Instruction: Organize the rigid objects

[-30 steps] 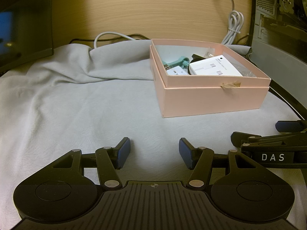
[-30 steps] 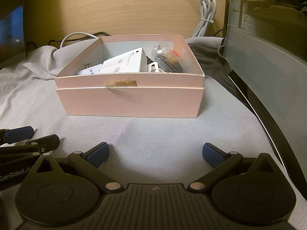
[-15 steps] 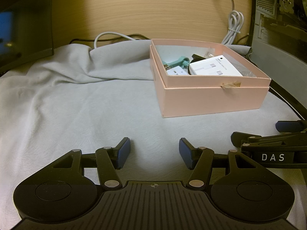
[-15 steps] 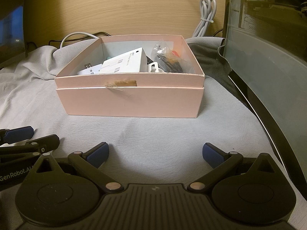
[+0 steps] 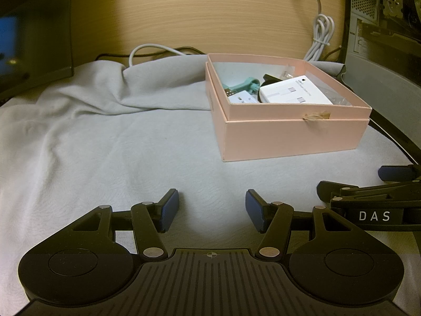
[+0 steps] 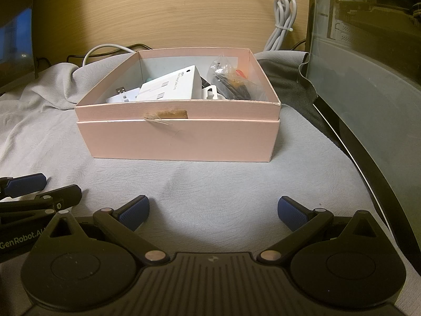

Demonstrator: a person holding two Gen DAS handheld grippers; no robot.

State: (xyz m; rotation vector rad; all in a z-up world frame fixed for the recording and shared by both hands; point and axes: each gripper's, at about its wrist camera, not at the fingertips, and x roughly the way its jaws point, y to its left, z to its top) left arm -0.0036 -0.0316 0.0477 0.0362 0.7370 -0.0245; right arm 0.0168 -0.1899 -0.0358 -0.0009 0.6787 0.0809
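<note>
Left tool [image 5: 212, 212]: jaws apart, nothing between the blue pads, only grey cloth [image 5: 110, 142] under the gap.
Right tool [image 6: 213, 212]: jaws spread wider, likewise holding nothing (cloth alone between the pads).
Tools to each other: side by side, close; right tool's finger at the right edge of the left view, left tool's finger at the left edge of the right view.
Pink box [image 6: 181, 139]: straight ahead of the right tool, well beyond its pads; ahead and to the right of the left tool, apart from both. Open on top, taped scrap on the near wall.
White carton [image 6: 179, 87]: inside the box, toward the middle, tilted up on other contents.
Teal part [image 5: 246, 85]: inside the box, on the side nearer the left tool, partly hidden behind the wall.
Clear bag of dark items [image 6: 231, 81]: inside the box, right of the carton.
White USB plug piece [image 6: 123, 95]: inside, left of the carton.
White cable [image 6: 282, 18]: beyond the box, bundled against the wooden back panel.
</note>
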